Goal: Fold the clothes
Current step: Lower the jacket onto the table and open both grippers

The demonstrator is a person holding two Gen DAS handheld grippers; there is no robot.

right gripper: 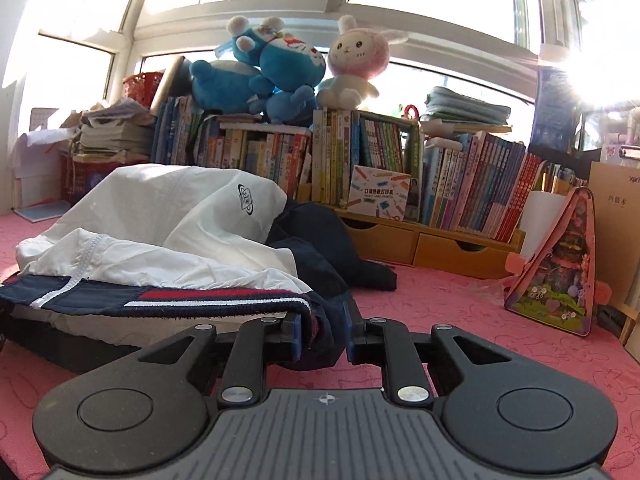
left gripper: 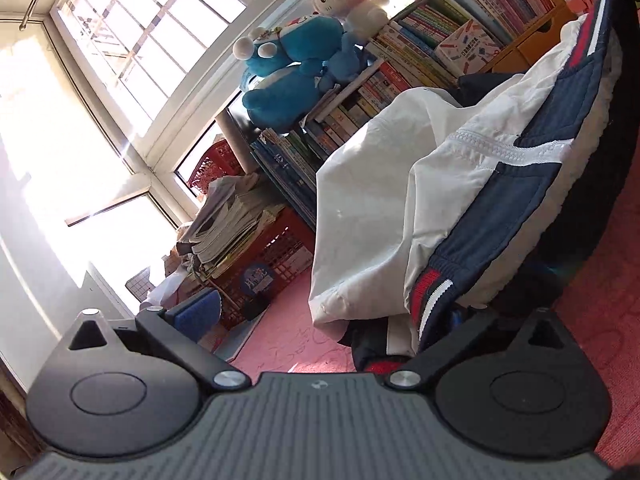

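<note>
Pink mat [right gripper: 460,308] covers the work surface, bookshelf [right gripper: 400,168] and plush toys [right gripper: 280,68] behind, bright windows above. White-and-navy jacket [right gripper: 168,248] lies bunched on the mat's left part, striped hem facing forward. Right gripper [right gripper: 322,336] has dark navy fabric between its blue pads, which look pressed on it, probably to anchor that corner for a fold. Left gripper [left gripper: 320,320] stands spread wide, gripping nothing, jacket hem just ahead of it; likely released to re-grab. Free room: bare mat to the right up to the pink bag [right gripper: 560,268]; shelf drawers close off the far edge, red crates [left gripper: 272,256] crowd the left.
</note>
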